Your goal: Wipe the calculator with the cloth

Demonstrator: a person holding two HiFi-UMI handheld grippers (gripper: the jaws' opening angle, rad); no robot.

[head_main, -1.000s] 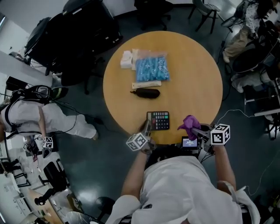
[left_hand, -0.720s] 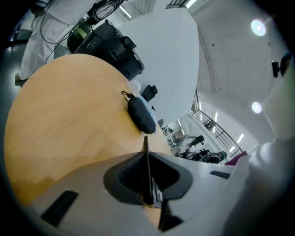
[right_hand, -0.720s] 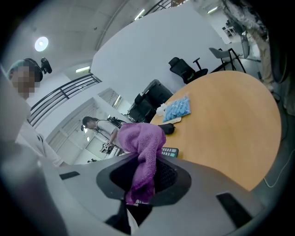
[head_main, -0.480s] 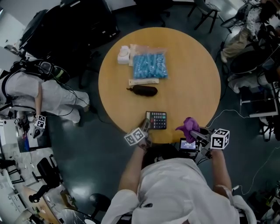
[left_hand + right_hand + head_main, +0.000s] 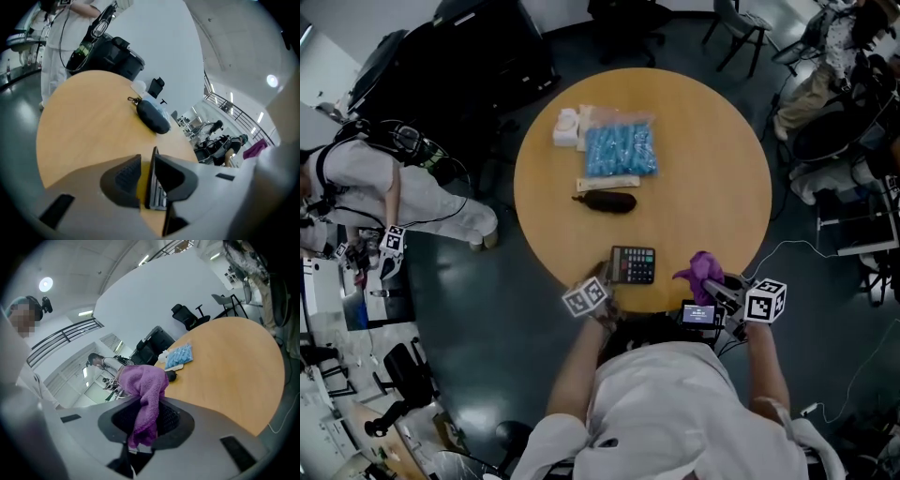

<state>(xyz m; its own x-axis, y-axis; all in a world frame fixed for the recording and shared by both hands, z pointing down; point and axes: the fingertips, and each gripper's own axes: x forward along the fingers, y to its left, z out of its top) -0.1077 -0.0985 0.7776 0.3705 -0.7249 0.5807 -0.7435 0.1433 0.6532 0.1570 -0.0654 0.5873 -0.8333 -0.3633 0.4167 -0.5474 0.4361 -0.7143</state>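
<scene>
The black calculator (image 5: 634,264) lay flat at the near edge of the round wooden tabletop (image 5: 703,187), keys up. The left gripper (image 5: 607,277) met it at its left side. In the left gripper view the left gripper's (image 5: 146,176) jaws were opening, with the calculator's (image 5: 154,190) thin edge standing between them (bare wood showed between it and the left pad). The right gripper (image 5: 724,287) hung at the tabletop's near right edge, just beside the calculator, its jaws (image 5: 146,420) clamped on a purple knitted cloth (image 5: 145,390) that bunched above them and drooped between the pads. Toward the middle lay a dark oval pouch (image 5: 607,201) with a cream strip (image 5: 607,184) touching its far side. Near the far left edge sat a clear bag of blue pieces (image 5: 622,150).
</scene>
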